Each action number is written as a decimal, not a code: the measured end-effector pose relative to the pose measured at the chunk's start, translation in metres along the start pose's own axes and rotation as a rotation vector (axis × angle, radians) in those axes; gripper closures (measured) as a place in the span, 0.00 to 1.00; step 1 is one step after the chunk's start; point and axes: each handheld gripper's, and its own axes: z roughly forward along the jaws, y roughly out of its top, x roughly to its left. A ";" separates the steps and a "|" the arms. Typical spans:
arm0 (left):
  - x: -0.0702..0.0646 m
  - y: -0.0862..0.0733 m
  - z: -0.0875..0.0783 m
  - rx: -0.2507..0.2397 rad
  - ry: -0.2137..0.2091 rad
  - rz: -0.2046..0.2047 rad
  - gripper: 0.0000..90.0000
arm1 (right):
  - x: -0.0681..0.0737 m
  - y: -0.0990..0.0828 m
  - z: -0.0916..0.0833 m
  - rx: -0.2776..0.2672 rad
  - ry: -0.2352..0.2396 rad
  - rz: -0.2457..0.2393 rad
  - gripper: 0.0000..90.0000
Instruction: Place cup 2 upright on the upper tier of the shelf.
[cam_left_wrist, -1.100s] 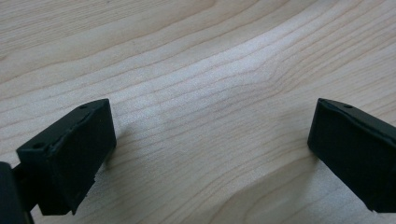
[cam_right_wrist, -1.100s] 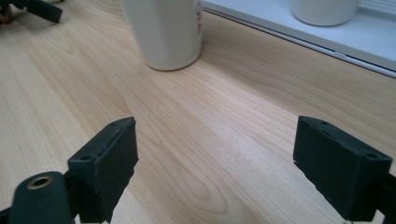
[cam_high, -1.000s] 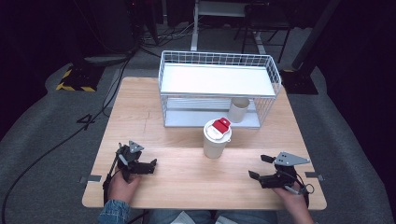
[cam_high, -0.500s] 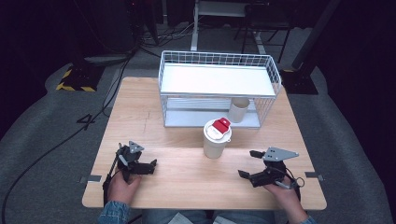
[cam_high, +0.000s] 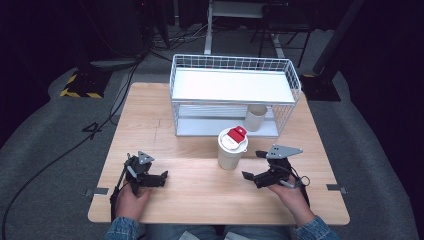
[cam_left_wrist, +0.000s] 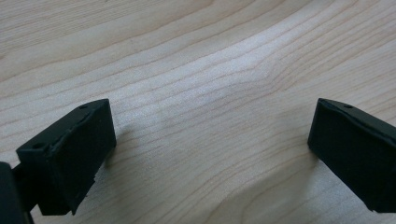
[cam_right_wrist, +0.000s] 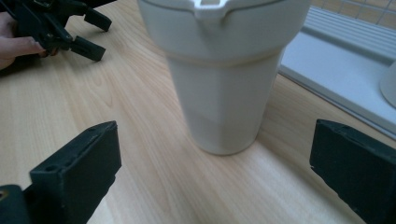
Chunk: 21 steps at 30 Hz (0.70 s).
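At the counter's (cam_high: 200, 192) centre, the lidded cup (cam_high: 232, 148) stands upright, with the right hand-held gripper (cam_high: 254, 167) at its four o'clock, jaws just opened wide, presumably lining up to grasp it.

Lidded cup (cam_high: 232, 148) on tabletop (cam_high: 190, 190), before wire rack (cam_high: 235, 95); second cup (cam_high: 255, 118) inside rack, behind it.
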 end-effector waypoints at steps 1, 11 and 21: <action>0.000 0.000 0.000 0.000 0.000 0.000 0.02 | -0.001 0.005 0.005 -0.001 -0.004 -0.007 0.03; 0.000 0.000 0.000 0.000 0.000 0.000 0.02 | -0.009 0.016 0.035 -0.026 0.044 -0.010 0.00; 0.000 0.000 0.000 0.000 0.000 0.000 0.02 | -0.018 0.018 0.059 -0.079 0.066 -0.018 0.00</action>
